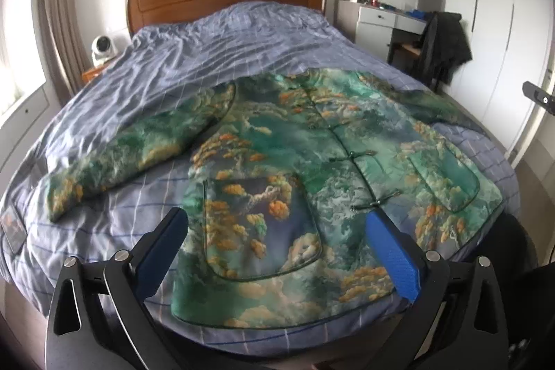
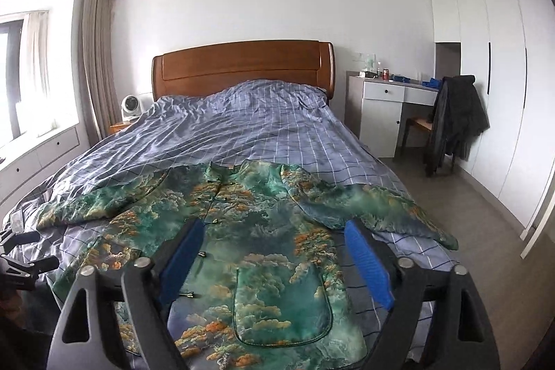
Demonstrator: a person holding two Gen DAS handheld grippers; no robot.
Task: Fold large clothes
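Observation:
A large green padded jacket (image 1: 298,155) with orange cloud and tree print lies flat, front up, on the bed, knot buttons closed, both sleeves spread outward. It also shows in the right wrist view (image 2: 256,231). My left gripper (image 1: 277,217) is open and empty, hovering above the jacket's lower left pocket (image 1: 263,224). My right gripper (image 2: 274,227) is open and empty, hovering above the jacket's lower right part, near its pocket (image 2: 281,304). The left sleeve (image 1: 131,148) and right sleeve (image 2: 367,207) rest on the duvet.
The bed has a blue checked duvet (image 2: 249,134) and a wooden headboard (image 2: 242,65). A small fan (image 2: 131,106) stands at the left bedside. A white desk (image 2: 388,106) and a chair with a dark coat (image 2: 454,120) stand right. White wardrobes (image 2: 503,65) line the right wall.

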